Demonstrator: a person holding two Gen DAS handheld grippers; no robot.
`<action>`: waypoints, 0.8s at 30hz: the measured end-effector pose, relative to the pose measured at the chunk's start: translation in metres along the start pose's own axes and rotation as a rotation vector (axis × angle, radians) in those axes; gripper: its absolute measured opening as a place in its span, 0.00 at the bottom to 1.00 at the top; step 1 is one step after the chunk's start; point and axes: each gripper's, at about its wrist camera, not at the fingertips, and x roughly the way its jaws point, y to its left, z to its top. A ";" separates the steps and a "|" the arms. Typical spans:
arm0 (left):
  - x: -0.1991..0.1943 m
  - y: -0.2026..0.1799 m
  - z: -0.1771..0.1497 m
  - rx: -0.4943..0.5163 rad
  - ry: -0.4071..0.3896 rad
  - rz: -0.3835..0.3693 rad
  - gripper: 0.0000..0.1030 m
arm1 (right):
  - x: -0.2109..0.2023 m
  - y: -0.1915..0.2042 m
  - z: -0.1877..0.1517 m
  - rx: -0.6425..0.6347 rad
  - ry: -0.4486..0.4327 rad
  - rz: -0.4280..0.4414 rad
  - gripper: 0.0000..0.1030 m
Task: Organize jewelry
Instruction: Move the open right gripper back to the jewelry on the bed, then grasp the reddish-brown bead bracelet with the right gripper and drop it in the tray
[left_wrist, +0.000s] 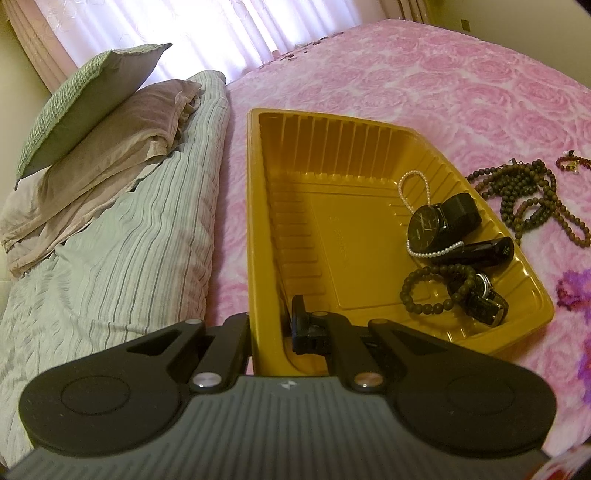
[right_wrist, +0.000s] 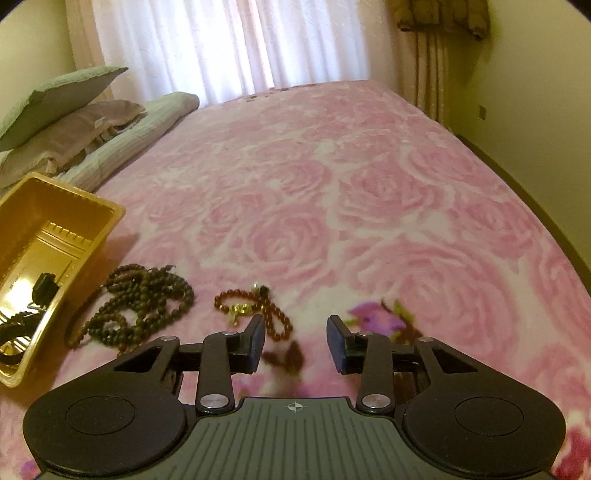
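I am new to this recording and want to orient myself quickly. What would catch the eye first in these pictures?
First, the gold tray on the pink rose bedspread, with watches and a pearl strand gathered at its right end. The left tool is shut on the tray's near rim. Beside the tray lie dark beads and a reddish bracelet, just before the open right tool.
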 end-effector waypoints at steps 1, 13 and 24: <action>0.000 0.000 0.000 0.000 0.001 0.000 0.04 | 0.003 -0.001 0.001 -0.005 0.003 0.000 0.37; 0.002 0.001 0.000 0.001 0.003 0.003 0.04 | 0.018 0.025 -0.009 -0.214 0.064 -0.024 0.05; 0.001 0.001 -0.001 0.005 -0.001 0.003 0.04 | -0.030 0.025 0.019 -0.172 -0.044 0.003 0.04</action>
